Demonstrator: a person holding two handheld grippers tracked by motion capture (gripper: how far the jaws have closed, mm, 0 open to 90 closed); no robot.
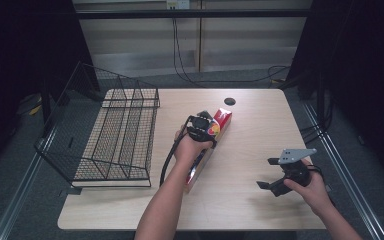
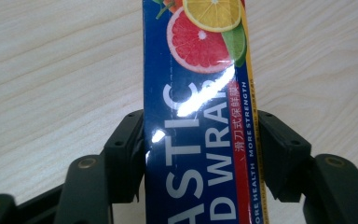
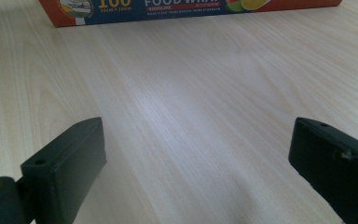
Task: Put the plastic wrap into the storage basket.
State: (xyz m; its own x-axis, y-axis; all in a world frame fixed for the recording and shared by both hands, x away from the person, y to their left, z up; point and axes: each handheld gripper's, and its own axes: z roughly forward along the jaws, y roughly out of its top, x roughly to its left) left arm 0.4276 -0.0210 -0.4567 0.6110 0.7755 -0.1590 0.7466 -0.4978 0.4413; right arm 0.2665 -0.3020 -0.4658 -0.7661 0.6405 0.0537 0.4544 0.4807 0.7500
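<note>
A long red and blue plastic food wrap box [image 1: 222, 120] lies lengthwise near the middle of the wooden table [image 1: 260, 130]. My left gripper [image 1: 202, 127] comes down over its far half. In the left gripper view both jaws press against the sides of the box [image 2: 198, 140], so the left gripper [image 2: 200, 149] is shut on it. Off to the right near the front, my right gripper [image 1: 269, 183] is held open above bare wood. In the right gripper view the right gripper [image 3: 196, 172] has nothing between its jaws, and the box [image 3: 177, 7] lies farther off along the top edge.
A black wire basket [image 1: 115, 135] with a raised back stands on the table's left side. A round cable hole [image 1: 230, 101] sits near the far edge. Bare wood lies between the box and the right gripper.
</note>
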